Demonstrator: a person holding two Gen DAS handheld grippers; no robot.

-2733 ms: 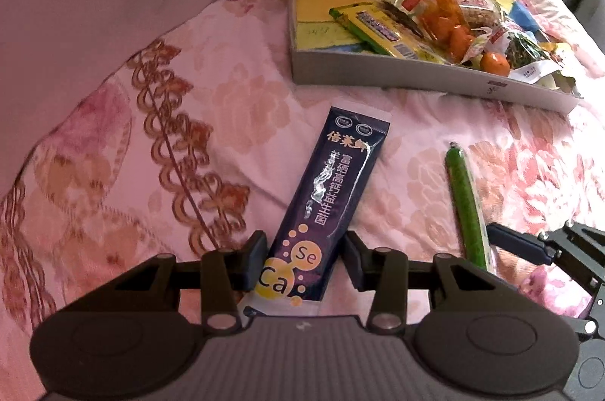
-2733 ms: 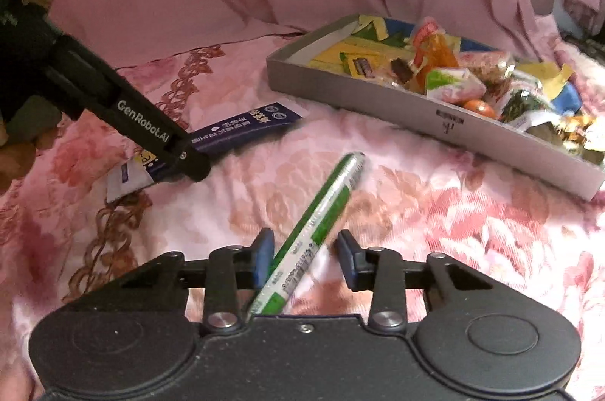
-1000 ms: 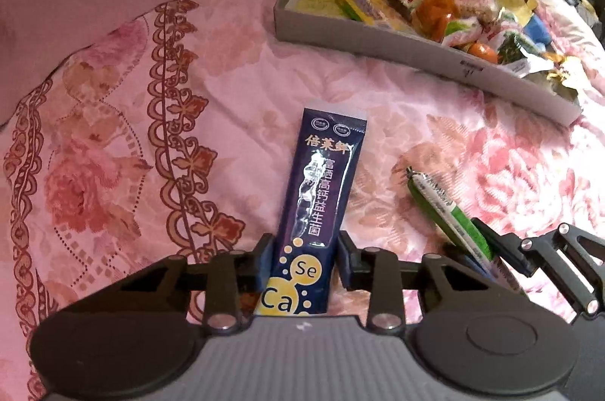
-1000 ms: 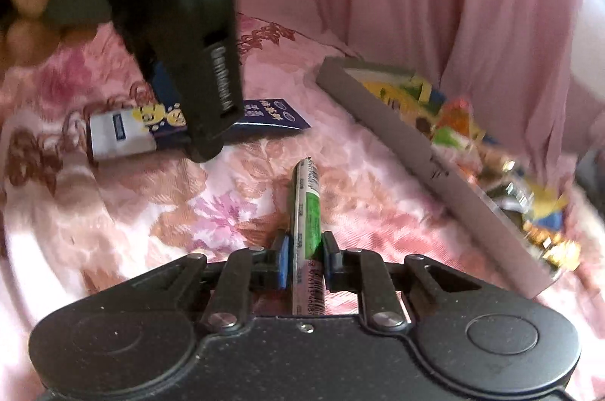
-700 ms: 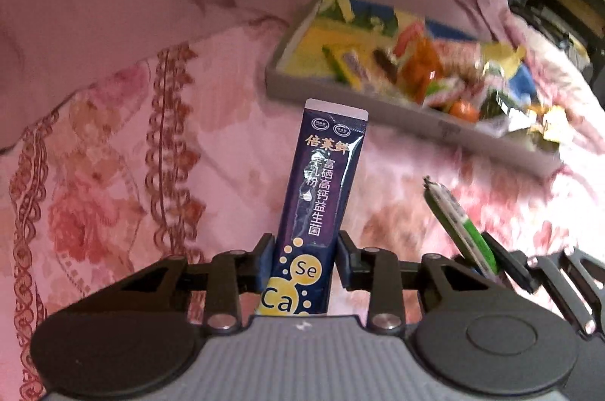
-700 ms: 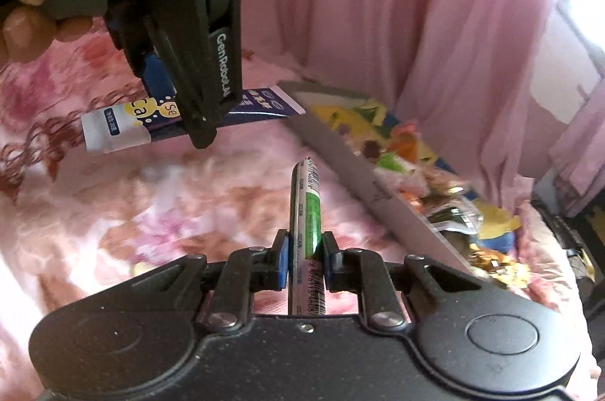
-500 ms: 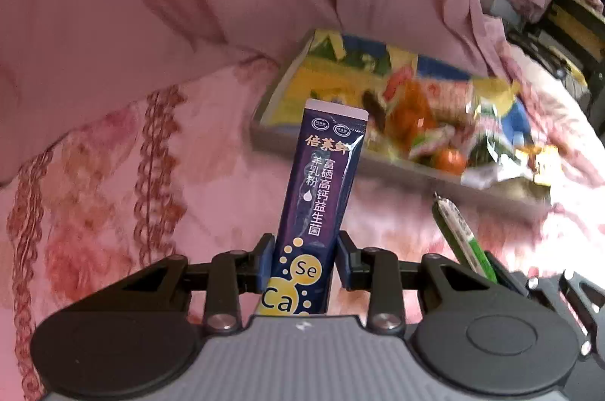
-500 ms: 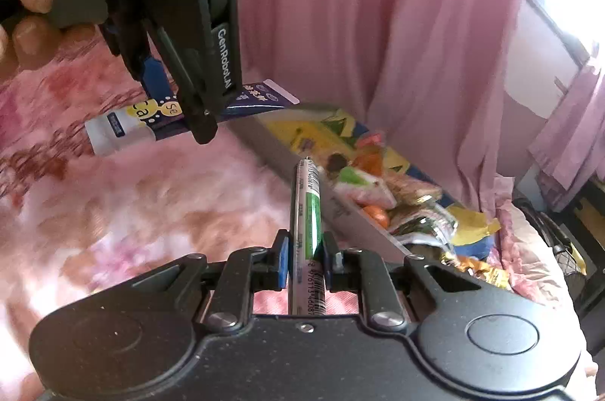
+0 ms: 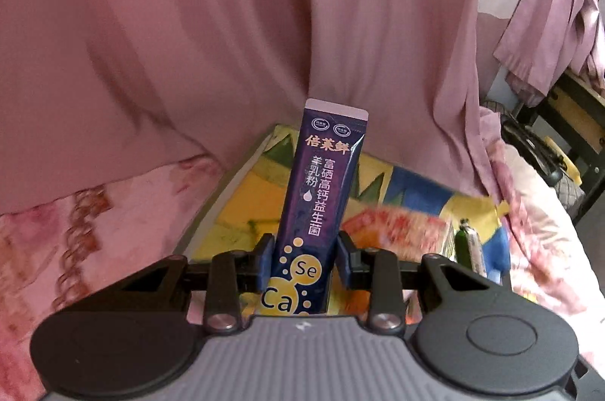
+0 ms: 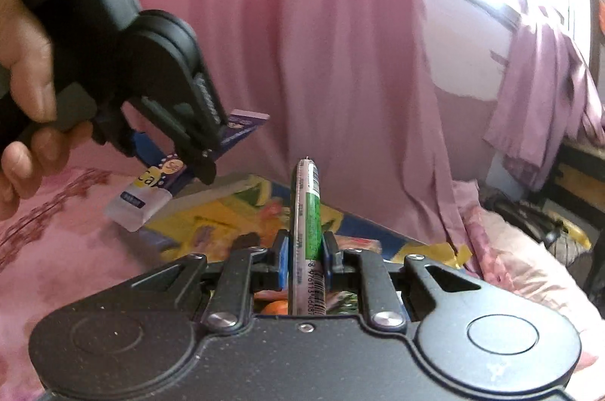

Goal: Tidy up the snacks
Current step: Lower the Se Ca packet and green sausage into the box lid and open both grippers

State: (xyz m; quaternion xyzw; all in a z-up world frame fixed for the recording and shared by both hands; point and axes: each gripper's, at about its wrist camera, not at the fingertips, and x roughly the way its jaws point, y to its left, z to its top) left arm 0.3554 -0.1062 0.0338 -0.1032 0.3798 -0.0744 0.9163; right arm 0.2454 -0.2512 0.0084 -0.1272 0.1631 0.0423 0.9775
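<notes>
My left gripper [image 9: 304,263] is shut on a dark blue stick sachet [image 9: 321,196] with yellow "Se Ca" dots, which stands upright over the near left part of the snack box [image 9: 242,196]. In the right wrist view that left gripper [image 10: 211,155] hangs at the upper left, held by a hand [image 10: 26,68], with the blue sachet [image 10: 151,189] slanting down from it. My right gripper [image 10: 305,259] is shut on a green and silver stick [image 10: 308,212] that points up and away above the box [image 10: 211,219]. The green stick's tip [image 9: 467,242] shows at the right in the left wrist view.
The box has a colourful yellow, green and blue lining and holds several wrapped snacks [image 9: 397,223], an orange one [image 10: 278,306] among them. Pink curtain [image 9: 264,22] hangs right behind it. Floral pink bedding [image 9: 94,212] lies around it. Dark furniture [image 9: 567,151] stands at the far right.
Both grippers have lifted their sticks off the bedding and carried them forward over the box. The box now fills the lower middle of each view, and the curtain looms closer.
</notes>
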